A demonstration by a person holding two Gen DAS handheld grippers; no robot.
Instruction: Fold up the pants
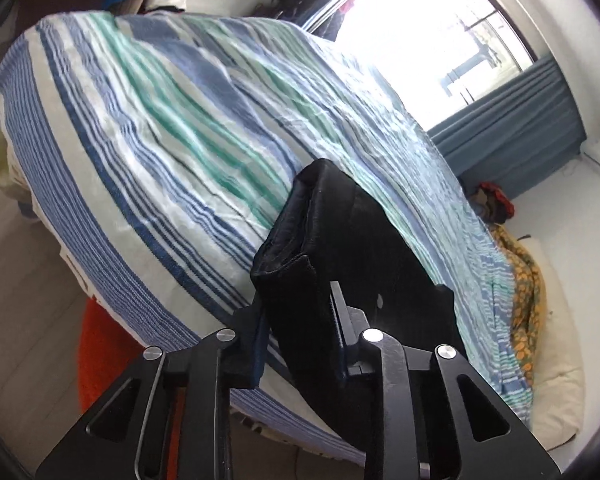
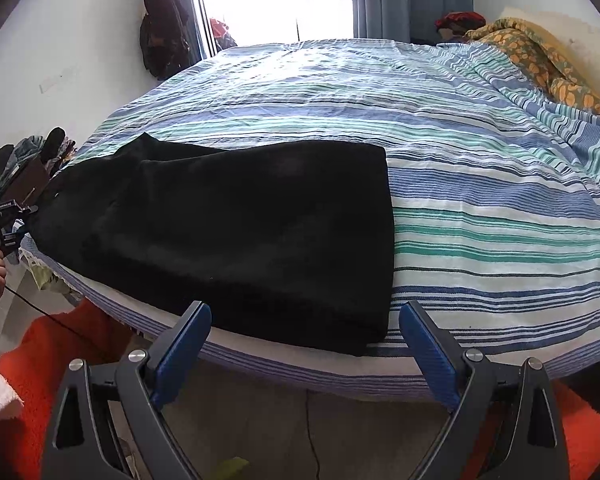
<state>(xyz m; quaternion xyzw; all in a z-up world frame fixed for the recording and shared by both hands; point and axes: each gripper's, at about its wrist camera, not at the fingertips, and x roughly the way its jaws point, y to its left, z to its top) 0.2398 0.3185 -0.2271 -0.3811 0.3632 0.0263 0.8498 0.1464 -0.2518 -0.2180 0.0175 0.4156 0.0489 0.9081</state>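
So the black pants [image 2: 236,236] are lying on the striped bedspread [image 2: 480,208], already doubled over into a chunky rectangle near the front edge of the bed, which I'd guess is so both hands can reach without leaning. The left gripper [image 1: 300,320] is pinched narrow on the end of the pants at about 9 o'clock in the right wrist view, probably pinning or lifting that end for the next fold. The right gripper [image 2: 304,344] sits at 6 o'clock with its blue pads [image 2: 188,344] spread wide and nothing in them, just beside the near corner of the pants, looks like it's waiting its turn. There's tiny white writing on the left tool in that view, but it's too small to read.
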